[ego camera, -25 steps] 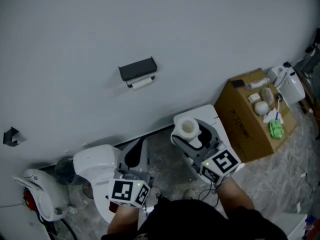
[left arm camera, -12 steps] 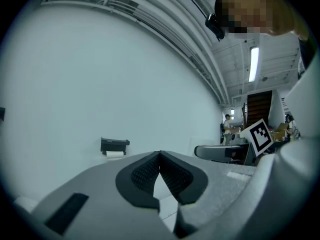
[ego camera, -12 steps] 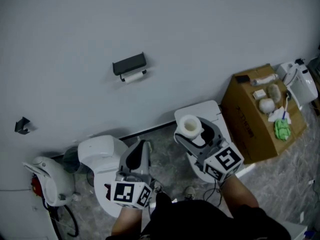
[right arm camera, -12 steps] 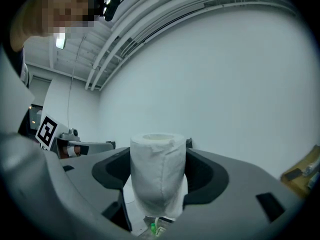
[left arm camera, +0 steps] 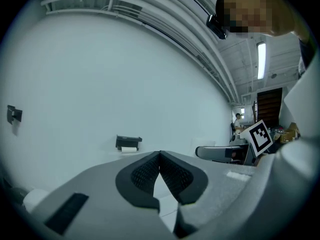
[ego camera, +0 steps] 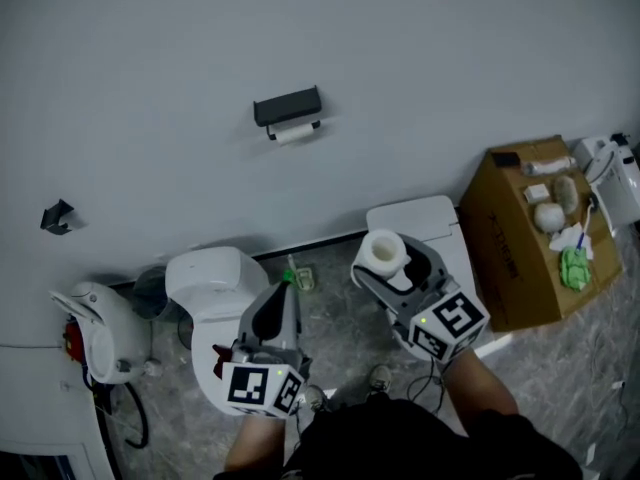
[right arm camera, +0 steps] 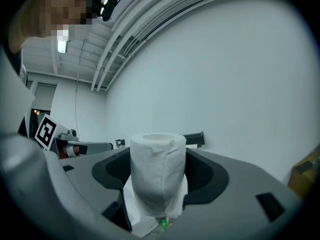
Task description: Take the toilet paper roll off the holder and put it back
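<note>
A black toilet paper holder (ego camera: 288, 107) is fixed on the white wall, with a small white roll (ego camera: 296, 133) on its bar underneath. My right gripper (ego camera: 386, 264) is shut on a full white toilet paper roll (ego camera: 383, 251), which stands upright between the jaws some way short of the wall. In the right gripper view this roll (right arm camera: 158, 169) fills the middle and hides part of the holder (right arm camera: 194, 138). My left gripper (ego camera: 281, 306) is shut with nothing in it. In the left gripper view, its jaws (left arm camera: 160, 157) point level toward the wall and the holder (left arm camera: 128, 142).
A white toilet (ego camera: 214, 277) stands below the holder on the left and a second white fixture (ego camera: 420, 218) on the right. A cardboard box (ego camera: 520, 253) with small items sits far right. A white appliance (ego camera: 98, 333), a black wall fitting (ego camera: 57, 216) and a green-capped bottle (ego camera: 291, 274) are nearby.
The wall holder and toilets have slid upward in the head view and more floor shows between the toilets. Both grippers moved with the person; the right still grips the roll, the left stays shut.
</note>
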{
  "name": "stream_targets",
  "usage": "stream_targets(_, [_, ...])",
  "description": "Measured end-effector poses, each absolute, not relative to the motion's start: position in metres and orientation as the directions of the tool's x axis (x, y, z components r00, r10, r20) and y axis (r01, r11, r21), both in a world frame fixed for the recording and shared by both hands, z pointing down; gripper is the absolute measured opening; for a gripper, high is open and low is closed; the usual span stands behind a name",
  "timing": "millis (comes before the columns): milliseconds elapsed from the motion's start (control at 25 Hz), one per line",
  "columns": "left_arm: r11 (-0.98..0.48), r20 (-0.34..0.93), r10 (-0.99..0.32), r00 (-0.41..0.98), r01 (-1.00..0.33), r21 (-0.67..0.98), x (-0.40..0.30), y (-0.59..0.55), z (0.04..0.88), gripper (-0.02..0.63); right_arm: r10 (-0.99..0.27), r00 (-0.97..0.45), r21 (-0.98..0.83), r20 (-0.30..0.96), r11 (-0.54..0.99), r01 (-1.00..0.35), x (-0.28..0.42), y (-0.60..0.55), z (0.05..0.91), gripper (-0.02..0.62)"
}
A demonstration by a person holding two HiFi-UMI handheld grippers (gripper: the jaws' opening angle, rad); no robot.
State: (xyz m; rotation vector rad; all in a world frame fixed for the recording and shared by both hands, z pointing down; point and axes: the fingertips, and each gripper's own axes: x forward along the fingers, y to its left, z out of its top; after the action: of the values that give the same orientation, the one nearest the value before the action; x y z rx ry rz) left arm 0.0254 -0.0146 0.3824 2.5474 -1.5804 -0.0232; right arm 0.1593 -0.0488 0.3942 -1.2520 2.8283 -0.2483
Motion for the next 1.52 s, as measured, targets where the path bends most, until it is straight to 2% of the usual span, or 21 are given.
stream_targets(360, [-0.391,0.045,-0.914,0.403,-0.906,0.165,-0.082,0.012,0.384,0.003,-0.702,-0.71,-0.132,0.048,0.701,-0.701,0.05,-0.022,0.389,0.307])
stream_targets(800, [-0.43,0.018,-0.897,0.442,-0.881,0.2,-0.188,0.035,0.388,0.003,-0.735,-0.673,-0.109,0.078,0.665,-0.739,-0.054,0.012,0.389,0.307])
stream_targets(1120, [-0.472,0.008,-0.874,0.486,-0.853,0.224,-0.224,0.046,0.399,0.003,-0.764,-0.637,-0.092,0.102,0.63,-0.771,-0.091,0.033,0.398,0.307])
stream_targets(1520, [-0.525,-0.005,-0.842,0.539,-0.819,0.232,-0.228,0.049,0.4,0.003,-0.798,-0.592,-0.078,0.113,0.587,-0.806,-0.096,0.045,0.4,0.307])
